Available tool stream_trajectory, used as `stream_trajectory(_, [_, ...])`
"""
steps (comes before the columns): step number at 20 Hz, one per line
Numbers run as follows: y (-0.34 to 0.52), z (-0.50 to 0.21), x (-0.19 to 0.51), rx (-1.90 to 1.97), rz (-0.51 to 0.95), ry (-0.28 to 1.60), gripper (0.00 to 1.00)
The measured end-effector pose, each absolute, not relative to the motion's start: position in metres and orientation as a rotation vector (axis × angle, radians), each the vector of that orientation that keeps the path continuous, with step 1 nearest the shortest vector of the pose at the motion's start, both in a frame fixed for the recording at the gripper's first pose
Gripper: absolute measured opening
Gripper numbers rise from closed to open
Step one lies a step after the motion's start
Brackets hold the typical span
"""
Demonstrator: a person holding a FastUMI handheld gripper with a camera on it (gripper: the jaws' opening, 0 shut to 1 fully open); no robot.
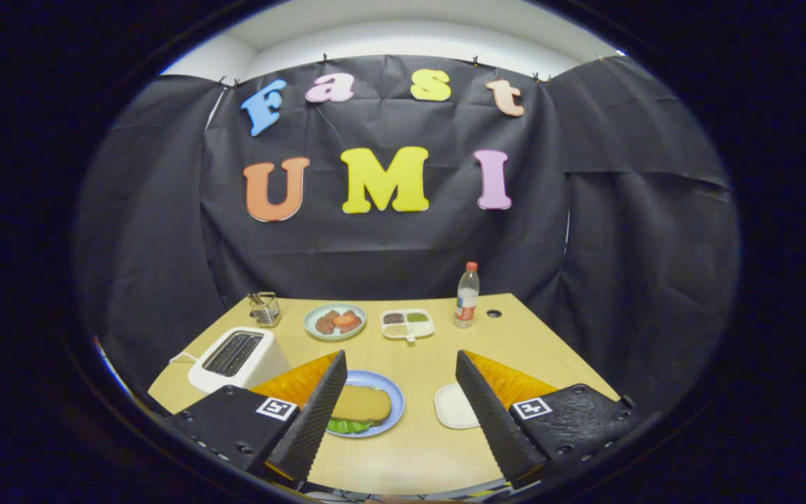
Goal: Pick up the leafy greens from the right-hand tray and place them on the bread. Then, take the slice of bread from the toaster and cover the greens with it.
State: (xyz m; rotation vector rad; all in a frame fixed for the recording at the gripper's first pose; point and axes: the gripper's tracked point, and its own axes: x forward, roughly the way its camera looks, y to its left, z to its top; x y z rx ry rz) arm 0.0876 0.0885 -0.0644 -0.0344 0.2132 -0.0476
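Seemingly finished, the gripper point(403, 420) hangs spread and empty above the table point(410, 448); just ahead, a bread slice point(361, 404) covers the leafy greens point(347, 425) on the blue plate point(394, 399); the toaster point(235, 358) looks empty, as does the right-hand tray point(453, 406).

The gripper point(401, 409) hangs with fingers spread wide and nothing between them but bare table point(417, 448). Just ahead, the blue plate point(390, 399) with bread point(361, 403) over greens point(347, 425) sits by one finger, the white tray point(453, 406) by the other. The toaster point(235, 358) stands beside the plate. Beyond, a cup point(264, 309), a dish point(334, 322), a divided tray point(407, 324) and a bottle point(467, 296) line the far edge, with open table before them.
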Motion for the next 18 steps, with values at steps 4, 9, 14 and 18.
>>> stream_trajectory(4, [0.072, -0.034, 0.049, -0.019, -0.037, 0.146, 0.96])
stream_trajectory(9, [0.06, -0.009, 0.019, -0.007, -0.005, 0.062, 0.95])
stream_trajectory(14, [0.061, -0.016, 0.016, -0.035, 0.005, 0.063, 0.95])
stream_trajectory(18, [0.066, -0.027, 0.021, -0.06, 0.007, 0.083, 0.95])
